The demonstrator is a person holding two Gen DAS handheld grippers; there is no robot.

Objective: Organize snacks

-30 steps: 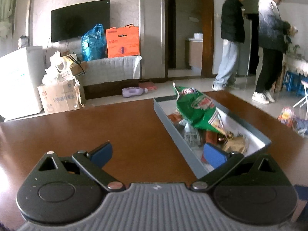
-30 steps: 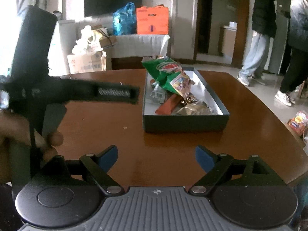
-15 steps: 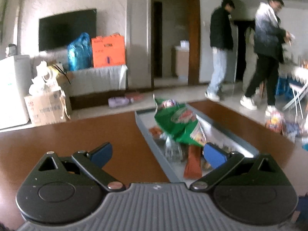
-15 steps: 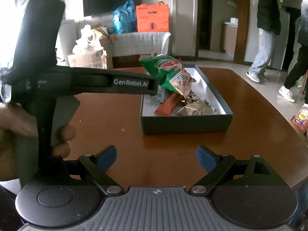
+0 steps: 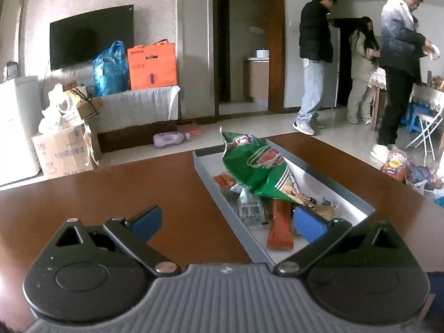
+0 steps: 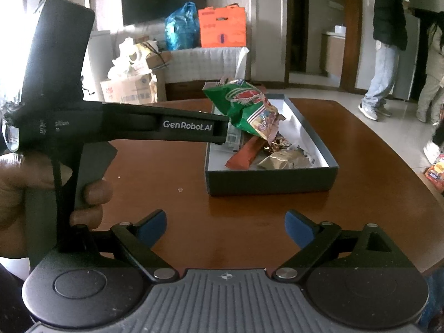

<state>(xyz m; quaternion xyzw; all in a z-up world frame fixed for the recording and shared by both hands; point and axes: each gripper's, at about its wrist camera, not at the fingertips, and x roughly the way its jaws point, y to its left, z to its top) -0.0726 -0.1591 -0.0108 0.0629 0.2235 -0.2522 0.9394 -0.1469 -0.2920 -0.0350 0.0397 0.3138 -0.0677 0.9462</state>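
Note:
A grey open box point(image 5: 360, 205) point(image 6: 272, 180) sits on the brown table point(image 5: 111, 194). In it a green chip bag point(image 5: 258, 169) point(image 6: 244, 108) leans on a red-orange bar point(image 5: 280, 227) point(image 6: 245, 152), a tan packet point(image 6: 285, 159) and clear wrappers point(image 5: 249, 205). My left gripper point(image 5: 226, 219) is open and empty; its right finger is over the box's near corner, its left finger over bare table. It also shows from the side in the right wrist view point(image 6: 216, 129), by the box's left wall. My right gripper point(image 6: 225, 226) is open and empty above the table, in front of the box.
More snack bags point(image 5: 399, 166) lie on the floor at the right past the table's edge. Three people point(image 5: 316, 61) stand at the far right. Cardboard boxes point(image 5: 63, 152), a blue bag and an orange box stand against the back wall.
My left gripper has moved forward and right toward the box, coming alongside its left wall. My right gripper has stayed almost still. Both stayed open.

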